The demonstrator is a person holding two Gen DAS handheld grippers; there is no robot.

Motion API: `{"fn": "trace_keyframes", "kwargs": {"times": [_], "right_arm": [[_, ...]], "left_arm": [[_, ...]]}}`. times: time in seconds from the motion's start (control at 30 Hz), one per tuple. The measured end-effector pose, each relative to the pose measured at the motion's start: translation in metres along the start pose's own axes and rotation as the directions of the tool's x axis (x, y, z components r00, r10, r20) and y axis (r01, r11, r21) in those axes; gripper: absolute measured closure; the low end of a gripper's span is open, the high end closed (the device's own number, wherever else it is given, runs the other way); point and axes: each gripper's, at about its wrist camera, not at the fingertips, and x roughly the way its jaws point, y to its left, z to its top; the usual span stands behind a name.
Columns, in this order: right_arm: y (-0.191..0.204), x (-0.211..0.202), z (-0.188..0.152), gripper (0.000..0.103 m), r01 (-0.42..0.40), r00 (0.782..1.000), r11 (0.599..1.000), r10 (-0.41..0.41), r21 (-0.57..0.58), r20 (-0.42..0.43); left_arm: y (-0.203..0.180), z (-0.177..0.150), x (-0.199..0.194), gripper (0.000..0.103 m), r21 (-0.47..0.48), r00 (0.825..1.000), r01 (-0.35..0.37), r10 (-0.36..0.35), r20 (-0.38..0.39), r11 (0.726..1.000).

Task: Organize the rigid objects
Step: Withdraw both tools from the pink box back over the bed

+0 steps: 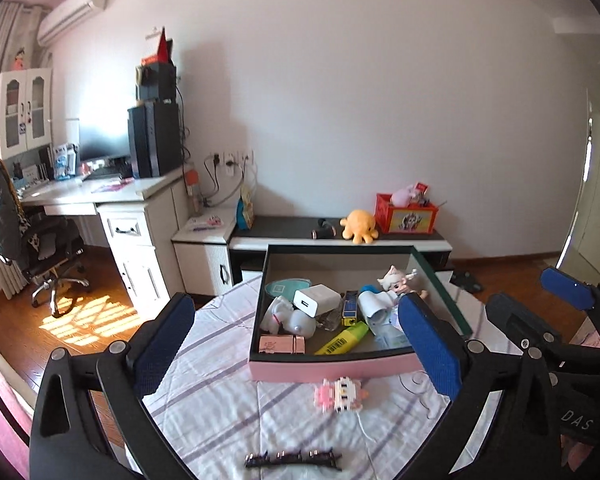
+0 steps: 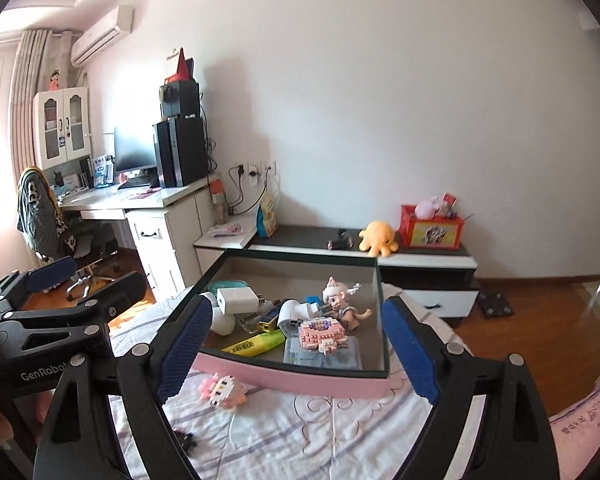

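Observation:
An open box with a pink front wall (image 1: pixel 332 368) (image 2: pixel 292 376) stands on the striped cloth. It holds a white charger (image 1: pixel 314 300), a yellow highlighter (image 1: pixel 342 338), a small doll (image 2: pixel 336 298), a pink block figure (image 2: pixel 320 332) and several other small things. A second pink block figure (image 1: pixel 340 394) (image 2: pixel 222 390) lies on the cloth just in front of the box. Nearer me lies a black hair clip (image 1: pixel 292 459). My left gripper (image 1: pixel 296 300) and right gripper (image 2: pixel 296 308) hover side by side short of the box, both open and empty.
The table's striped cloth (image 1: pixel 228 420) reaches to the near edge. Behind the box stands a low cabinet (image 1: pixel 380 242) with an orange plush octopus (image 1: pixel 358 226) and a red crate (image 1: pixel 406 214). A desk with a computer (image 1: pixel 154 140) and an office chair (image 1: pixel 40 240) are at the left.

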Motion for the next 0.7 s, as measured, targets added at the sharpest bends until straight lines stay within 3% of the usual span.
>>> {"fn": "trace_keyframes", "kwargs": {"times": [0.3,0.7], "right_arm": [[0.018,-0.102,-0.014,0.014,0.037,0.994,0.999,-0.035,-0.016,0.103],[0.03,-0.189,-0.019,0.014,0.056,0.98,0.998,-0.054,-0.005,0.19]], "left_arm": [[-0.003,-0.024,-0.11,0.0,-0.014,0.992,-0.051,0.052,0.113,0.999],[-0.015,-0.031,-0.201,0.0,0.004,0.974,-0.085,0.082,0.213,0.996]]}}
